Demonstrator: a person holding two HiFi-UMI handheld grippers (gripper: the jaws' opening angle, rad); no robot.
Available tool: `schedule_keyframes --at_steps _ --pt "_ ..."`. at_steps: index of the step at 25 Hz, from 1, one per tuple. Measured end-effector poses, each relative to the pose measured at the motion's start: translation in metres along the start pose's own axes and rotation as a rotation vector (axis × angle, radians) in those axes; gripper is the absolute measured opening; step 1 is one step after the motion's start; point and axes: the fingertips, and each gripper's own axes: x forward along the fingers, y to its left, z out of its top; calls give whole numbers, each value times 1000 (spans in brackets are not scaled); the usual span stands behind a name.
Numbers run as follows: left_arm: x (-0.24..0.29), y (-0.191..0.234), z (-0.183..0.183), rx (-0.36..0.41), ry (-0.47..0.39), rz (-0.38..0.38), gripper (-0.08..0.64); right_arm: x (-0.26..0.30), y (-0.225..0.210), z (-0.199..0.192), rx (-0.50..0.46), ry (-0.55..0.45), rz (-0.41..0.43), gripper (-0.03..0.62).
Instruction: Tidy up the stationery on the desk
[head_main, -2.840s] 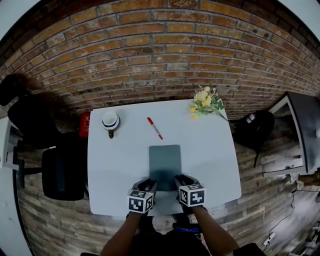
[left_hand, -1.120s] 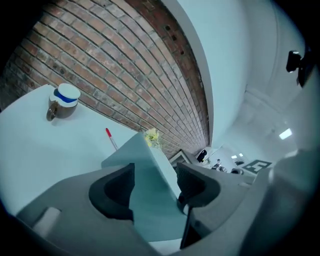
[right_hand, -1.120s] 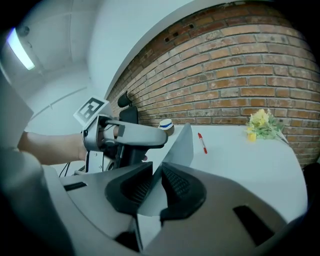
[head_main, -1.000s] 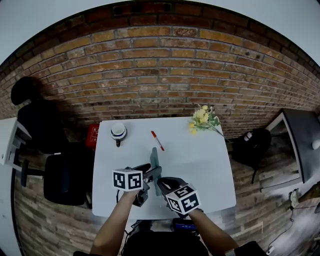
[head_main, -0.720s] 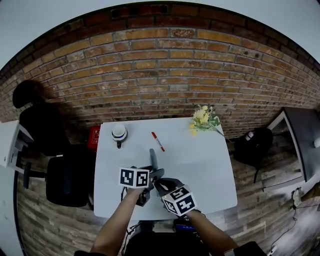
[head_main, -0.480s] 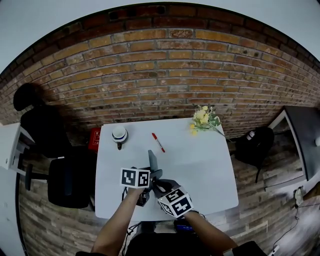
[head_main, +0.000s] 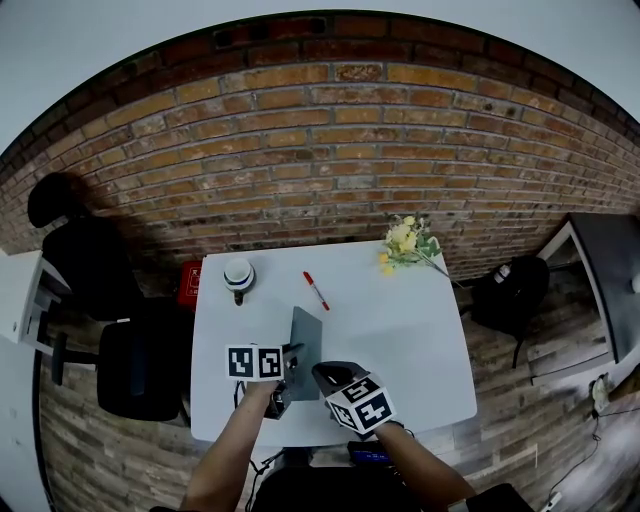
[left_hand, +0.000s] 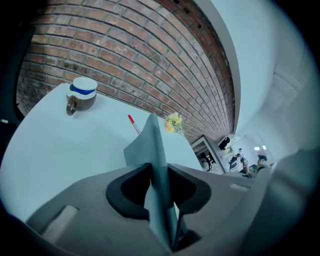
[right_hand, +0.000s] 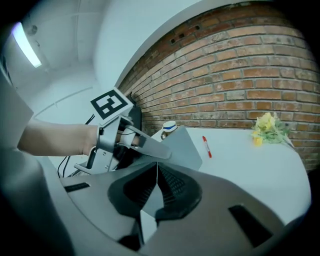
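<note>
A grey-green notebook (head_main: 303, 340) is lifted off the white desk (head_main: 410, 330) and tilted, held from its near end by both grippers. My left gripper (head_main: 289, 366) has just been closing, and its pads now press the notebook (left_hand: 152, 142), which stands edge-on between them. My right gripper (head_main: 321, 375) has also just closed; it is shut on a thin edge of the notebook (right_hand: 184, 142). A red pen (head_main: 316, 291) lies on the desk beyond the notebook, and it also shows in the left gripper view (left_hand: 133, 123) and the right gripper view (right_hand: 206, 146).
A brown cup with a white lid (head_main: 238, 274) stands at the desk's far left corner. Yellow flowers (head_main: 408, 241) lie at the far right corner. A black chair (head_main: 135, 365) is left of the desk and a brick wall (head_main: 320, 150) behind it.
The notebook, flat on the desk at first and then raised edge-on, now tilts with its broad face showing. The left gripper has sunk and closed on it. The right gripper has hardly moved.
</note>
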Motion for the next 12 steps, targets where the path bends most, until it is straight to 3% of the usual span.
schedule_keyframes --at_steps 5,12 --pt "-3 4 -2 -97 -35 -34 77 -17 -40 -6 92 -26 -61 17" --pt "23 -21 -3 -218 -87 -169 67 -43 -88 -10 168 -54 -142 15"
